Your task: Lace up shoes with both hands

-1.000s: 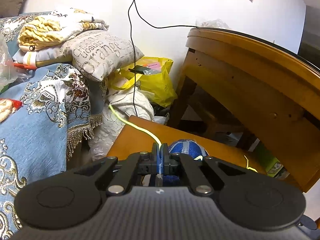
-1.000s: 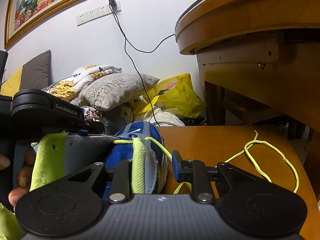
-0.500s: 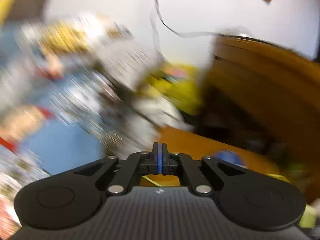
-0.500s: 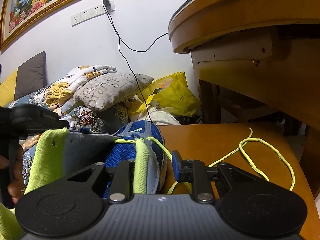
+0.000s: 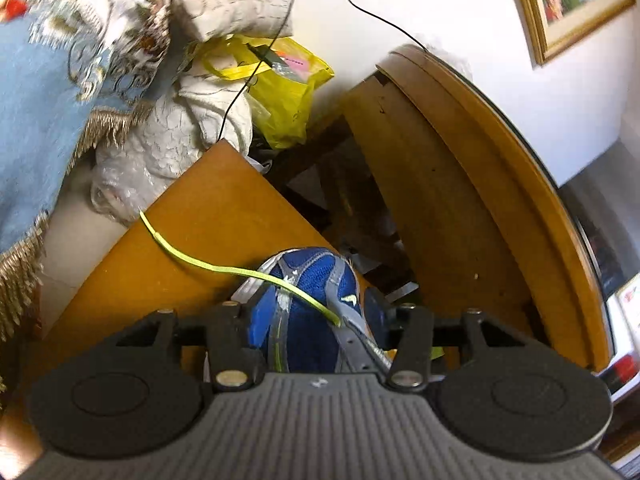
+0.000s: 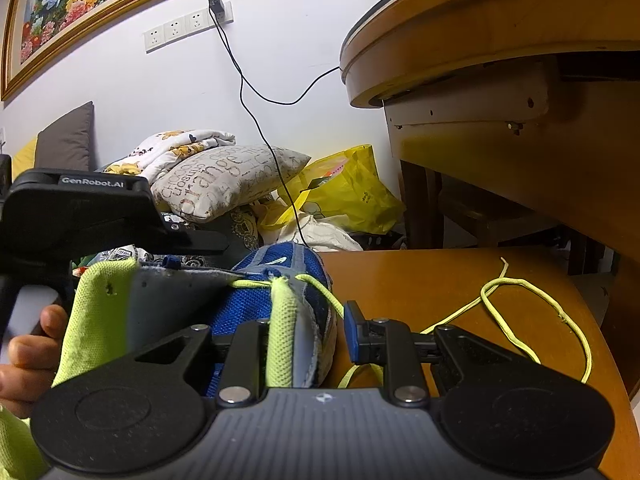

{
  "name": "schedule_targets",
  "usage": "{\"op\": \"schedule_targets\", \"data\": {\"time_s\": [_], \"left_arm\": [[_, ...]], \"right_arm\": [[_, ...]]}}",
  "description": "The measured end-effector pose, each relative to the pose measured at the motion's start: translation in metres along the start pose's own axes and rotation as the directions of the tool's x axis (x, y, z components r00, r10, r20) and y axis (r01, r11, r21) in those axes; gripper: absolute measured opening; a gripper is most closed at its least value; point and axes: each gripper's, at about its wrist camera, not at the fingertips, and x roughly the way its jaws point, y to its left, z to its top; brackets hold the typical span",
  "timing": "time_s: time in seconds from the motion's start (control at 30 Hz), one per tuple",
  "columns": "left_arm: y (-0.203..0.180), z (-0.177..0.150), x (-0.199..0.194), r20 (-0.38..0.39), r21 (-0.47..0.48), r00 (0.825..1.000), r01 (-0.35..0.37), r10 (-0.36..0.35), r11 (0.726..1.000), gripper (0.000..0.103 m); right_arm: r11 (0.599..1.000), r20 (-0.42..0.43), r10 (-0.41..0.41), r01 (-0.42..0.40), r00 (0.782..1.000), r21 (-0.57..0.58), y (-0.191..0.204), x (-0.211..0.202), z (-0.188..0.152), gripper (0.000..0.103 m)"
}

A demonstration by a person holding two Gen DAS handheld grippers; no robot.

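Blue shoe (image 6: 280,280) on a low wooden table (image 6: 420,280), in a cluttered room.

My table stands by a white wall with a socket strip (image 6: 188,28), under the rim of a bigger round wooden table (image 6: 460,40); cushions, folded bedding and a yellow bag (image 6: 352,192) pile up behind. The left gripper (image 5: 316,320) has just been opening, its fingers spread either side of the toe with the neon lace (image 5: 208,266) loose on the table. The right gripper (image 6: 308,332) pinches the shoe's side wall and lining; its left finger is hidden behind the fabric, so I can't see that contact. In the right view the other lace end (image 6: 532,312) loops across the wood, and the left gripper's body and a hand (image 6: 28,344) block the shoe's far side.
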Motion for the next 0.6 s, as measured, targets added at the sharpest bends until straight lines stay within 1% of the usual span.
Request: {"op": "schedule_targets", "data": {"time_s": [0.07,0.1,0.13,0.17,0.2,0.23,0.33,0.37,0.4,0.43,0.47,0.5,0.57,0.6], "left_arm": [[0.004,0.001,0.003,0.004,-0.023,1.000,0.020,-0.020,1.000,0.048],[0.004,0.001,0.004,0.005,-0.019,1.000,0.022,-0.022,1.000,0.041],[0.003,0.001,0.006,0.009,-0.008,1.000,0.010,-0.009,1.000,0.034],[0.002,-0.001,0.007,0.014,0.006,1.000,-0.013,0.012,1.000,0.020],[0.001,-0.002,0.008,0.022,0.020,0.999,-0.030,0.030,0.999,0.014],[0.000,-0.003,0.008,0.029,0.032,0.999,-0.044,0.043,0.999,0.014],[-0.001,-0.005,0.007,0.049,0.046,0.998,-0.048,0.046,0.998,0.012],[-0.002,-0.006,0.006,0.056,0.051,0.997,-0.051,0.048,0.997,0.010],[-0.002,-0.006,0.005,0.063,0.056,0.997,-0.053,0.050,0.997,0.004],[-0.003,-0.007,0.004,0.072,0.063,0.996,-0.054,0.049,0.997,0.001],[-0.004,-0.007,0.003,0.084,0.072,0.995,-0.058,0.052,0.996,0.001],[-0.007,-0.007,0.002,0.103,0.093,0.992,-0.078,0.069,0.993,0.001],[-0.015,-0.009,0.000,0.146,0.160,0.983,-0.134,0.111,0.978,0.001],[-0.020,-0.011,-0.002,0.188,0.194,0.971,-0.186,0.150,0.963,0.001]], "right_arm": [[1.000,0.001,0.001,-0.001,1.000,-0.001,0.001,0.000,0.000,0.025],[1.000,0.003,0.001,-0.001,1.000,-0.003,0.001,0.000,0.000,0.025],[1.000,0.005,0.001,-0.001,1.000,-0.005,0.002,-0.001,0.000,0.025],[1.000,0.005,0.000,0.000,1.000,-0.005,0.002,-0.001,0.000,0.025],[1.000,0.005,-0.001,0.001,1.000,-0.004,0.002,-0.001,0.000,0.025],[1.000,0.006,-0.001,0.001,1.000,-0.004,0.002,-0.001,0.000,0.025],[1.000,0.006,-0.001,0.001,1.000,-0.005,0.002,-0.002,-0.001,0.025],[1.000,0.006,-0.002,0.002,1.000,-0.005,0.002,-0.002,0.000,0.025],[1.000,0.006,-0.001,0.001,1.000,-0.005,0.002,-0.002,0.000,0.025],[1.000,0.007,-0.002,0.002,1.000,-0.005,0.002,-0.002,-0.001,0.025],[1.000,0.007,-0.003,0.003,1.000,-0.004,0.002,-0.002,-0.001,0.025],[1.000,0.006,-0.003,0.003,1.000,-0.004,0.002,-0.001,0.000,0.025],[1.000,0.004,-0.001,0.001,1.000,-0.003,0.002,-0.001,0.000,0.025],[1.000,0.004,0.001,-0.001,1.000,-0.004,0.002,-0.001,0.000,0.025]]}}
